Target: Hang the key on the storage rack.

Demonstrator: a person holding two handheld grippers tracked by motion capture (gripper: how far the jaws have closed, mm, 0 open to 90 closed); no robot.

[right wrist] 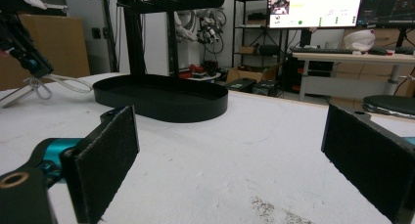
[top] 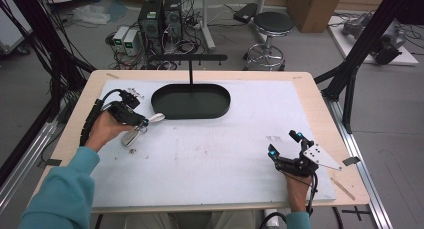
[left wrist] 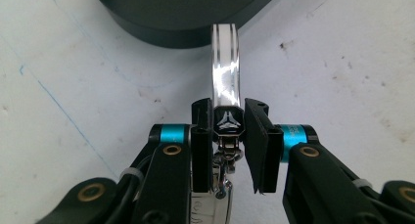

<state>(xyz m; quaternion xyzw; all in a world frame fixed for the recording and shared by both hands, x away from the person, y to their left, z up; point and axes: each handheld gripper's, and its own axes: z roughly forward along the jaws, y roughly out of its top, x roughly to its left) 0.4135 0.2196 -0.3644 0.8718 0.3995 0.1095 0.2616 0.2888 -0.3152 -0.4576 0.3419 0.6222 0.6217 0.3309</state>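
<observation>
A silver keychain point(left wrist: 225, 62) with a shiny strap loop and a black hexagonal badge sits between the pads of my left gripper point(left wrist: 227, 119), which is shut on it at the badge. Its metal clasp and tag hang below the jaws. In the high view the left gripper point(top: 145, 121) hovers just left of the black oval tray point(top: 220, 108), the keychain point(top: 157, 117) pointing toward the tray's rim. My right gripper point(top: 284, 143) rests near the table's front right, open with nothing between its jaws. From the right gripper view, that gripper point(right wrist: 230, 155) faces the tray point(right wrist: 161, 106) across bare table.
A black T-shaped stand point(top: 190, 71) rises from the tray's back edge, its crossbar point(top: 189, 57) above. The white mat point(top: 210, 149) covers most of the wooden table. Black frame posts point(top: 350, 74) stand at the table's right and left sides.
</observation>
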